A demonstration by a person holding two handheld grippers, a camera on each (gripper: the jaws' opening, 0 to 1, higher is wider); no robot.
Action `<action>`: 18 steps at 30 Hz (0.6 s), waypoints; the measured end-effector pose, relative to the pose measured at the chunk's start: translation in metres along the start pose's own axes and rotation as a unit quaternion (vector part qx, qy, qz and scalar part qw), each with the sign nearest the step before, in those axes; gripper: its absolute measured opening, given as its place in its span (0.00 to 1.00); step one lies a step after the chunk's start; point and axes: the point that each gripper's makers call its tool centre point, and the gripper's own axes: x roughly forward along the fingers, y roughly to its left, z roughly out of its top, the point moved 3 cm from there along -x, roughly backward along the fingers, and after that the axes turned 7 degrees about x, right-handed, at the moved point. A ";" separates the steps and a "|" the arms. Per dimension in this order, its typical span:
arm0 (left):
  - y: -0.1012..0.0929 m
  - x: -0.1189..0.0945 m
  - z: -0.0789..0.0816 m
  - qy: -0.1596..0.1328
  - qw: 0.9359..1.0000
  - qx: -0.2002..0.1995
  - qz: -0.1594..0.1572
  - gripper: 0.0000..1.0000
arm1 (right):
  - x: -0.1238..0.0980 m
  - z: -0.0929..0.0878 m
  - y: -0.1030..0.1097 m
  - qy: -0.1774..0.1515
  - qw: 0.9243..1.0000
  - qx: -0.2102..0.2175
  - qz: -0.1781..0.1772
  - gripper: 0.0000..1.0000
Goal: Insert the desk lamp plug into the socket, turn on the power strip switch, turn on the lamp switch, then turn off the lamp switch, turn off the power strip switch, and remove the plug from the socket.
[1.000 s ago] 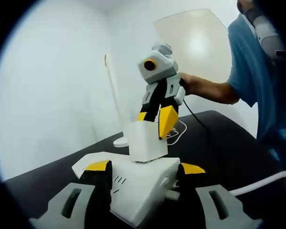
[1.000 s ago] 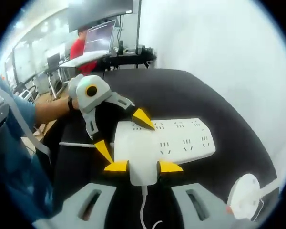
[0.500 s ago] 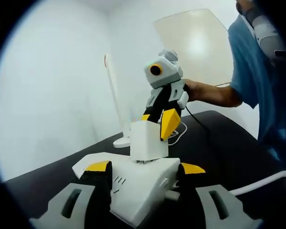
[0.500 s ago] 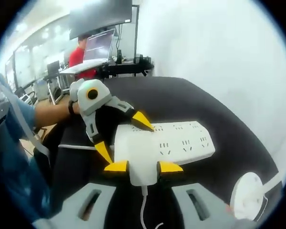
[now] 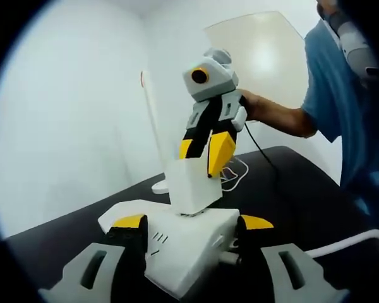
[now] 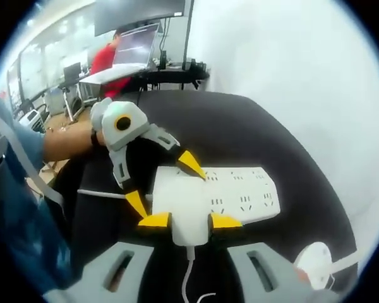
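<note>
With the right gripper clenched on the plug and the left gripper clamping the power strip, a crooked pull could bend the prongs.

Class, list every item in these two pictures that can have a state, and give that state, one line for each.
Plug: gripped by the right claw, sitting at the strip's top face; whether its pins are fully in cannot be told.
Power strip: flat on the black table, one end clamped.
Left claw: shut on the power strip.
Right claw: shut on the plug.
Lamp: upright, no glow visible.
</note>
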 end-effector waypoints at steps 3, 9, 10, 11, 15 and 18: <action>0.004 -0.003 -0.002 0.006 1.000 -0.011 0.002 0.58 | 0.001 0.003 -0.001 0.020 1.000 -0.006 0.000 0.22; 0.003 0.000 -0.004 0.007 1.000 -0.016 0.000 0.57 | -0.004 0.016 -0.004 0.030 1.000 -0.003 0.005 0.22; 0.003 0.000 -0.005 0.007 1.000 -0.016 -0.001 0.57 | -0.006 0.021 -0.004 0.027 1.000 -0.006 0.006 0.22; 0.004 0.000 -0.005 0.007 1.000 -0.017 0.000 0.57 | -0.007 0.025 -0.005 0.029 1.000 -0.011 0.005 0.22; 0.003 0.001 -0.005 0.007 1.000 -0.016 0.000 0.57 | -0.013 0.032 -0.013 0.039 0.999 -0.021 -0.004 0.22; 0.003 0.001 -0.005 0.009 1.000 -0.018 0.000 0.58 | -0.017 0.033 -0.017 0.036 0.999 -0.007 0.001 0.22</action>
